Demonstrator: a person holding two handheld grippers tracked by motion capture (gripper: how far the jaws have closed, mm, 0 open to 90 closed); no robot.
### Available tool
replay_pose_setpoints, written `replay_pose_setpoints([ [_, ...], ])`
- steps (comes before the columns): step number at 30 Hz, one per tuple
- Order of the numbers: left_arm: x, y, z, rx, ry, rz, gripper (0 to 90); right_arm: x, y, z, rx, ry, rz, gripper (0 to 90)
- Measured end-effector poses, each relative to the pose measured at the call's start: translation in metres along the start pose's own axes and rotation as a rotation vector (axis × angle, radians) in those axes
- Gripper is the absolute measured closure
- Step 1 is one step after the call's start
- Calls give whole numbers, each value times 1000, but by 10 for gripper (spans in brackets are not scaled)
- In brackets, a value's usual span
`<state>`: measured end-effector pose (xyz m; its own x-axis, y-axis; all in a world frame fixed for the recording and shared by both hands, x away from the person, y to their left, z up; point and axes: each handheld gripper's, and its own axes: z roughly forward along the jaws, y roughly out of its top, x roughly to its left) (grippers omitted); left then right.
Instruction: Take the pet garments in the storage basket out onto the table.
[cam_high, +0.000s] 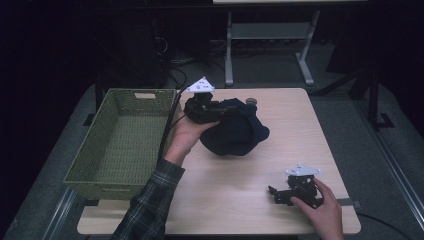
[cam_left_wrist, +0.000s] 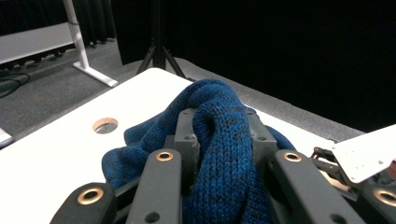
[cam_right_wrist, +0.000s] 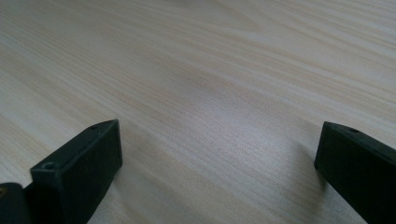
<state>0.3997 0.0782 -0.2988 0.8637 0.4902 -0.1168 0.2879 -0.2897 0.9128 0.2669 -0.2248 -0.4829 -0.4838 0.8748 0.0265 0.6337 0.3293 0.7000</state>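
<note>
A dark blue knitted garment (cam_high: 235, 132) lies bunched on the wooden table (cam_high: 280, 110), right of the basket. My left gripper (cam_high: 212, 111) is at the garment's left edge, shut on a fold of the knit (cam_left_wrist: 224, 149) that bulges up between its jaws. My right gripper (cam_high: 276, 194) rests low on the table near the front right, jaws wide apart, with bare wood (cam_right_wrist: 219, 135) between its fingertips (cam_right_wrist: 79, 163).
A green woven basket (cam_high: 117, 145) stands at the table's left side, with nothing inside. A round hole (cam_left_wrist: 105, 125) in the tabletop lies just beyond the garment. A desk frame (cam_high: 270, 45) stands on the floor behind the table.
</note>
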Motion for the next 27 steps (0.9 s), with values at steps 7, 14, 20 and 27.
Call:
replay_pose_setpoints([
  [7,-1,-15,31,22,-4,-1,717,0,0,0,0,0,-1,4],
  [14,-5,-26,61,26,-13,4,717,0,0,0,0,0,2,4],
  [20,-10,-36,84,33,-20,14,715,0,0,0,0,0,1,4],
  [27,-15,-50,107,83,-47,5,708,0,0,0,1,1,2,5],
])
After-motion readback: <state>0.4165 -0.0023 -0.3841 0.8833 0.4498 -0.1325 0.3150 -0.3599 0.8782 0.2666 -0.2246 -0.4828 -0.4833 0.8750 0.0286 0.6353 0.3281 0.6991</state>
